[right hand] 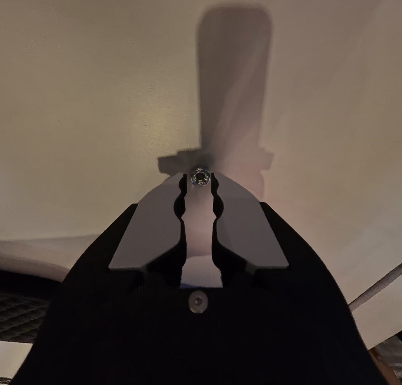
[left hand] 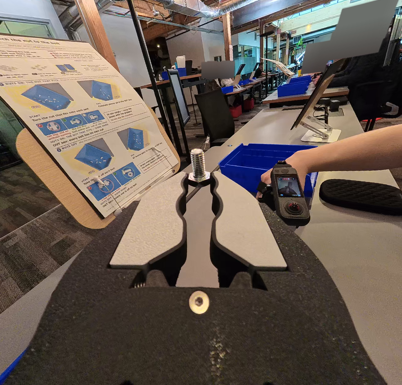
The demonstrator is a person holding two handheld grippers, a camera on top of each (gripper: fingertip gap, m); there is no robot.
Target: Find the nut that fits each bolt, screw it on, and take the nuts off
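Item 1: your left gripper clamps the bolt by its head, thread upright for access. Item 2: right gripper pinches a nut (bore facing you), ready for threading.

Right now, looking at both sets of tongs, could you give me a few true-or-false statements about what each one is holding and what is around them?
1. The left tongs grip a bolt by its head, threads pointing up. True.
2. A nut is already screwed onto that bolt. False: its threaded shaft is bare.
3. The right tongs hold a small metal nut at their tips. True.
4. The right tongs hang over a wooden floor. False: they point at a pale, plain surface with a shadow on it.
5. A blue bin sits on the grey table beyond the hand of the person. True.
6. The instruction sheet lies flat on the table. False: it leans tilted on a wooden board.
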